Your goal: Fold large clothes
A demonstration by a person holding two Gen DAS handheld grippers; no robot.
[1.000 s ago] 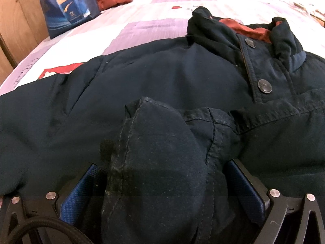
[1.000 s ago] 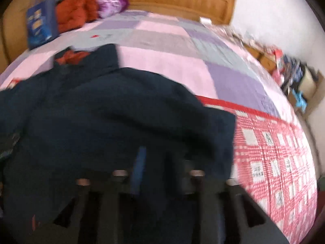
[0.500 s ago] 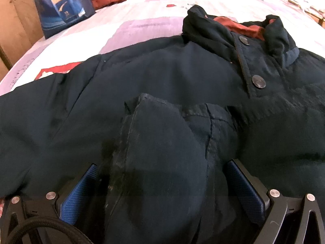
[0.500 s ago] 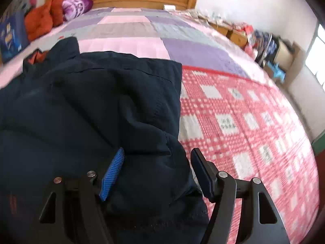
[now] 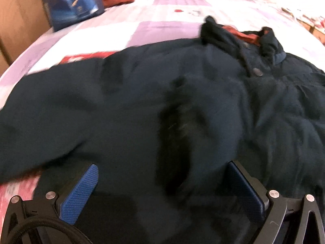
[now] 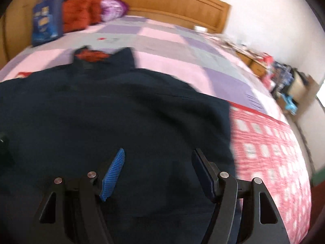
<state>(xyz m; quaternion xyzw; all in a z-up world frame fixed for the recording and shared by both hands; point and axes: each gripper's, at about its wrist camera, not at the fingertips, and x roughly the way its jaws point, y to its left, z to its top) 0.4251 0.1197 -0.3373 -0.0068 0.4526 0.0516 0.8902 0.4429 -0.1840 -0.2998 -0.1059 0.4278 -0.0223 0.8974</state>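
Note:
A large dark navy jacket (image 5: 142,101) with a rust-red collar lining (image 5: 239,34) lies spread on the bed. It also fills the right wrist view (image 6: 121,118). My left gripper (image 5: 162,174) is open, its blue pads wide apart, with a folded sleeve of the jacket lying between them. My right gripper (image 6: 158,162) is open above the jacket's right side, nothing pinched between its pads. Both views are blurred by motion.
The bed has a purple-and-pink patchwork cover (image 6: 172,46) and a red checked cover (image 6: 264,152) on the right. A blue bag (image 6: 45,22), red cushions (image 6: 81,16) and a wooden headboard (image 6: 162,4) stand at the far end. Clutter lines the right wall (image 6: 284,77).
Both grippers have pulled back from the jacket. The right gripper, earlier around a fold at the jacket's edge, has opened wider and let it drop. The sleeve now lies flatter between the left pads.

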